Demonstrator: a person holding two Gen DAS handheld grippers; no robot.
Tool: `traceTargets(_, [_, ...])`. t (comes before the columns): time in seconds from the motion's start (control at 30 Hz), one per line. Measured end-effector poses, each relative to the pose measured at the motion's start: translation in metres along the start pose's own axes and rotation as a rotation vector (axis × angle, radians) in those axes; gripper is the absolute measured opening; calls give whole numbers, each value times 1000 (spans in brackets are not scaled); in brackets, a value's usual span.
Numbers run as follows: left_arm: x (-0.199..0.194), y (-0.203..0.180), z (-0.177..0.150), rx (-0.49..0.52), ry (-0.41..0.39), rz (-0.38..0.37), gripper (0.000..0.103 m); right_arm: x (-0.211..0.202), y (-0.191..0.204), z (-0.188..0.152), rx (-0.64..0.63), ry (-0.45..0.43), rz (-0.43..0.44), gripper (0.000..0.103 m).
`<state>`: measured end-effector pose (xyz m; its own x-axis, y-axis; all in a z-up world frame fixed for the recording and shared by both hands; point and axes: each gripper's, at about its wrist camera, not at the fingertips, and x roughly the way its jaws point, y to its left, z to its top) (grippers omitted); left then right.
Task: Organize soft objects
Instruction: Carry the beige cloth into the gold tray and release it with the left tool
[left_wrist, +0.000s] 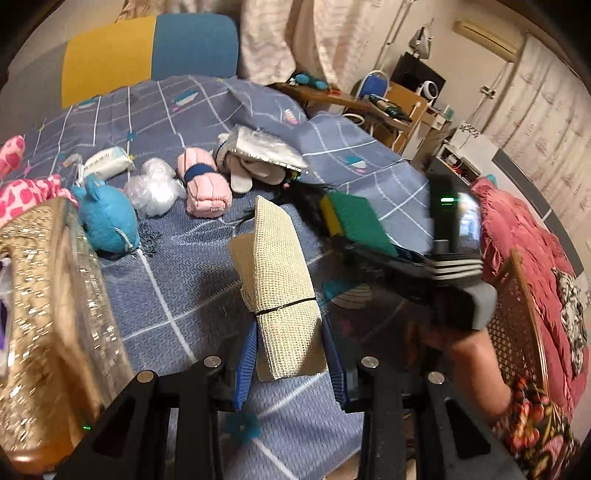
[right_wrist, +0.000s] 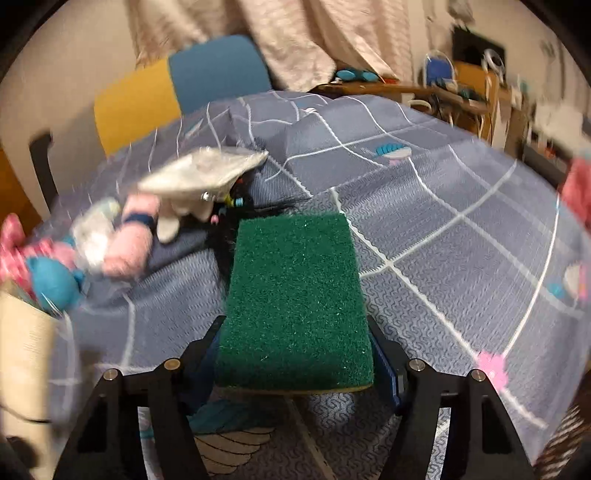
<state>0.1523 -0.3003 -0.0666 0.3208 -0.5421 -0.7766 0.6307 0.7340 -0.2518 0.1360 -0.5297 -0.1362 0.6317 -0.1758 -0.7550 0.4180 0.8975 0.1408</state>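
Mesh roll (left_wrist: 275, 291), beige and bound by a black band, sits clamped in the left hand-held gripper (left_wrist: 290, 363), its long axis running straight out along the fingers. Close on its left stands the glittery gold basket (left_wrist: 48, 295), probably where it goes, so the left hand is the nearer one. Beyond, the right hand-held gripper (right_wrist: 295, 363) is closed on a green scouring sponge (right_wrist: 295, 299) above the bed (right_wrist: 461, 236). Only the left view shows the sponge's yellow underside and the basket; the right view is blurred. Farther off lie a blue plush toy (left_wrist: 105, 218) and a pink towel roll (left_wrist: 203, 184).
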Motion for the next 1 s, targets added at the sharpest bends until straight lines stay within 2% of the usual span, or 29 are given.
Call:
traceTargets(0.1, [-19, 1, -5, 8, -28, -22, 34, -1, 13, -2, -65, -7, -51, 70])
traceTargets(0.17, [-34, 2, -11, 17, -50, -25, 34, -6, 13, -5, -37, -18, -53, 69])
traceTargets(0.3, [-62, 10, -23, 32, -89, -36, 34, -26, 10, -10, 60, -61, -26, 69])
traceTargets(0.5, [-96, 35, -33, -6, -135, -58, 34, -58, 22, -25, 142, -94, 49, 69])
traceTargets(0.77, [-137, 72, -47, -71, -209, -29, 34, -79, 55, -47, 144, -89, 122, 69])
traceTargets(0.9, [-160, 101, -54, -131, -250, -9, 34, -87, 74, -55, 118, -85, 155, 69])
traceTargets(1.0, [-176, 131, -59, -197, -280, 32, 34, -96, 87, -56, 93, -93, 174, 69])
